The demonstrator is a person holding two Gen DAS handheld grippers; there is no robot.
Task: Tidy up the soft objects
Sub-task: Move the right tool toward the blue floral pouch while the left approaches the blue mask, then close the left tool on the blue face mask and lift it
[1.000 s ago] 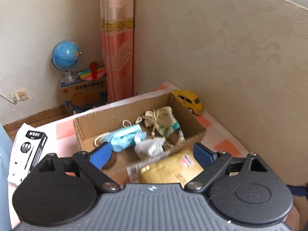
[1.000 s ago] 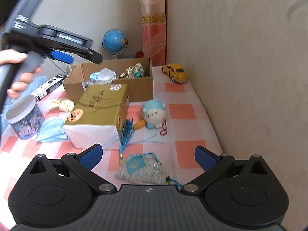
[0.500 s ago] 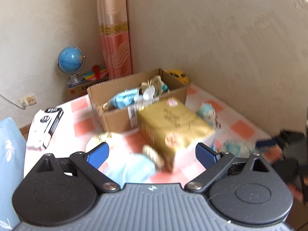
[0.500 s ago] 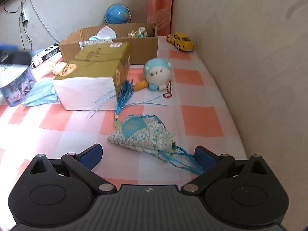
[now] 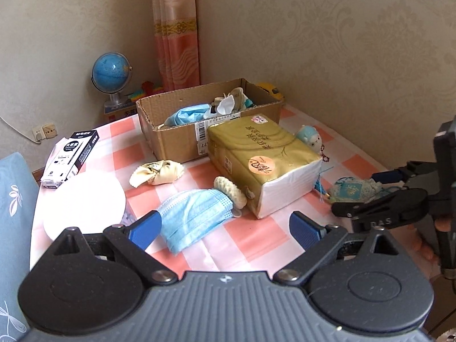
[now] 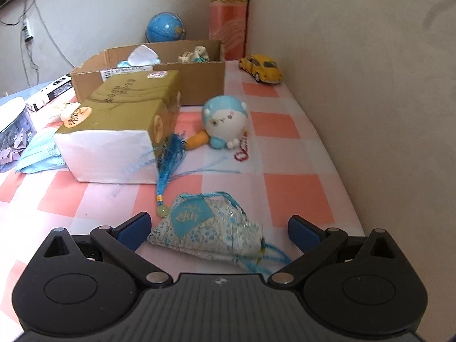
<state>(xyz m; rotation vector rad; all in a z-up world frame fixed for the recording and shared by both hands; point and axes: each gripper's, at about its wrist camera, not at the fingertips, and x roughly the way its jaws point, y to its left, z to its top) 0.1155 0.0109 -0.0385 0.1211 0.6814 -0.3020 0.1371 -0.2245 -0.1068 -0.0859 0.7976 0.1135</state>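
Note:
My right gripper point(image 6: 218, 226) is open, its jaws on either side of a blue-and-white sachet point(image 6: 205, 228) with a tassel lying on the checked cloth. My left gripper point(image 5: 225, 228) is open and empty, low over a blue face mask point(image 5: 193, 213). A cream knitted piece point(image 5: 230, 192), a cream cloth bundle point(image 5: 156, 172) and a blue plush toy point(image 6: 225, 121) lie around a gold tissue pack point(image 5: 262, 154). The cardboard box point(image 5: 176, 139) behind holds a mask and other soft items. The right gripper also shows in the left wrist view point(image 5: 399, 191).
A yellow toy car point(image 6: 262, 68) stands by the wall at the back right. A white-lidded jar point(image 5: 85, 202) and a black-and-white carton point(image 5: 71, 156) are at the left. A globe point(image 5: 111, 77) stands beyond the table. The wall runs along the right edge.
My left gripper has pulled back from above the box and come down over the blue mask. My right gripper has dropped and moved forward until the sachet lies between its open jaws.

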